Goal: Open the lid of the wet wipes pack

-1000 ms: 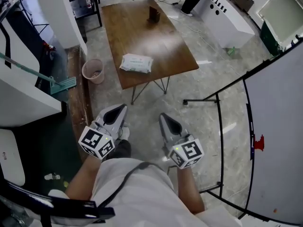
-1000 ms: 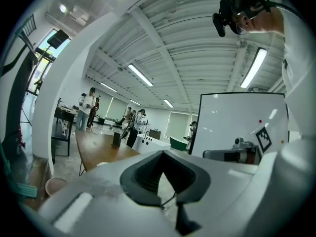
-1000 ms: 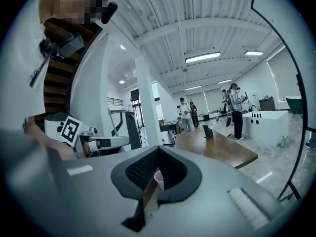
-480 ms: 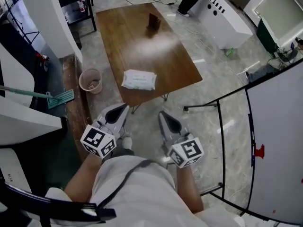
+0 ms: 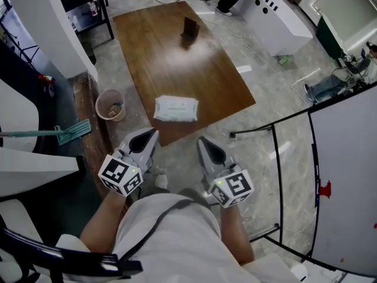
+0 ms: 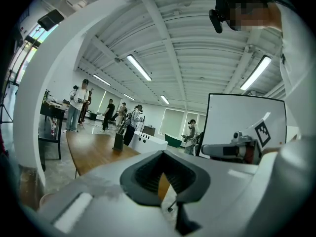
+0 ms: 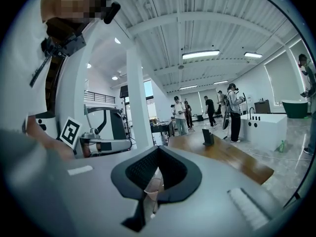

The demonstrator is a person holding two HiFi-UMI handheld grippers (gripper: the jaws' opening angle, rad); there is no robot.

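– On the near end of the wooden table (image 5: 177,52), head view: what is entered?

– One wet wipes pack (image 5: 176,108), white, lying flat close to the near edge. Its lid is too small to make out. One small dark object (image 5: 189,27), upright, at the far end. On the floor left of the table: one round waste bin (image 5: 110,105) and one mop head (image 5: 73,131).

– Grippers, same view?

– Left gripper (image 5: 151,134) and right gripper (image 5: 202,141), side by side over the floor on the near side of the table. Both point toward the table. Each is well apart from the pack and neither touches it.

– Left gripper view?

– Jaws closed tip to tip, nothing held between them. Beyond them: the table top (image 6: 94,154) at left and the dark object (image 6: 118,141) standing far along it.

– Right gripper view?

– Jaws likewise pressed together, holding nothing. Beyond them: the table (image 7: 232,157) running off to the right, with the dark object (image 7: 208,137) upright on it.
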